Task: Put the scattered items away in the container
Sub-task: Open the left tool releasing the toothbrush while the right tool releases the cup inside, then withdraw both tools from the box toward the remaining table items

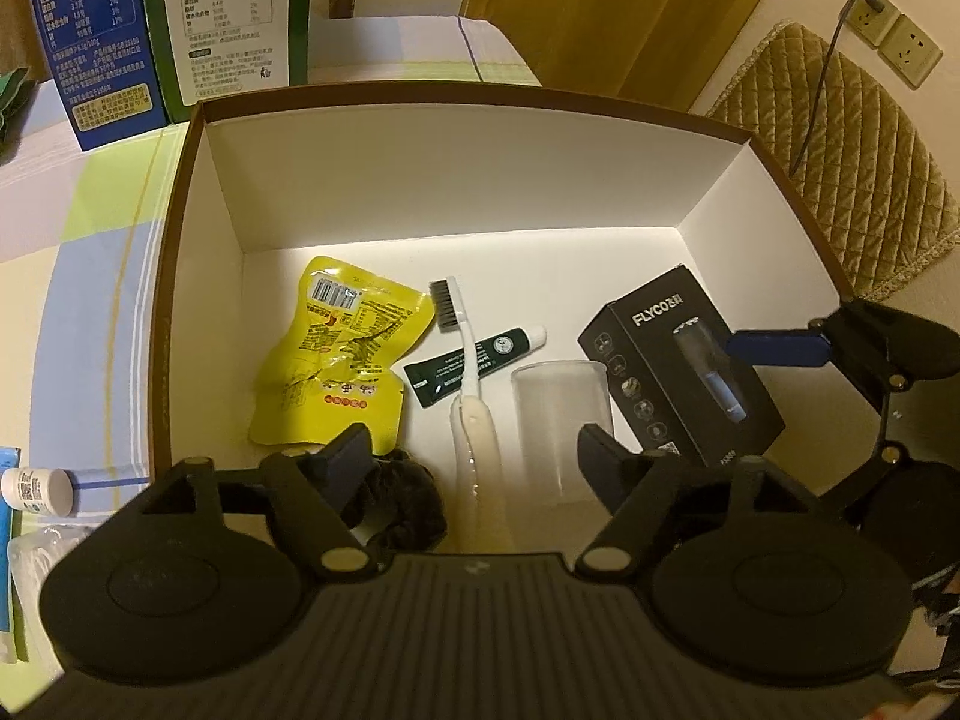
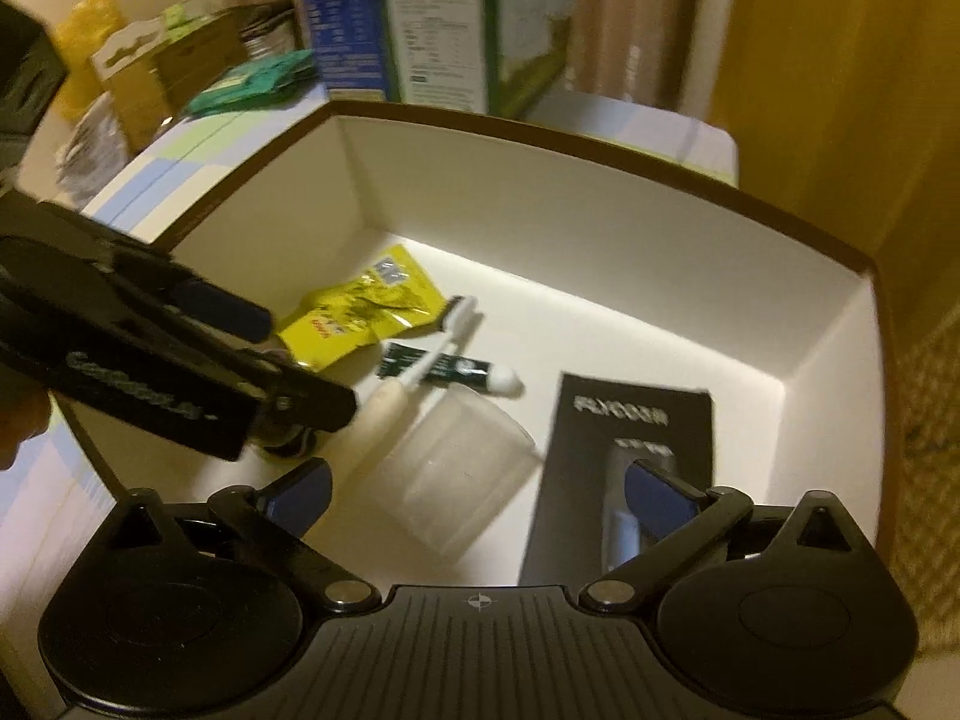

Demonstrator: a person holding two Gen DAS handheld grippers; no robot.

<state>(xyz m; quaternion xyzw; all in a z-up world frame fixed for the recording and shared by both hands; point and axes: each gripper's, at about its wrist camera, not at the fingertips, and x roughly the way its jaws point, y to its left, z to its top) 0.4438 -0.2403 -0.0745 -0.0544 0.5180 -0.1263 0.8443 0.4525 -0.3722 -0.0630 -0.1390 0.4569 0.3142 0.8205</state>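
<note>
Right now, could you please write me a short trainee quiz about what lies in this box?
1. True or false: the clear plastic cup lies inside the brown-rimmed box.
2. Which item lies across the green tube? A. the toothbrush B. the yellow snack packet C. the black FLYCO carton
3. Fill in: both the left tongs and the right tongs are ____, gripping nothing.

Key: 1 true; 2 A; 3 open.
</note>
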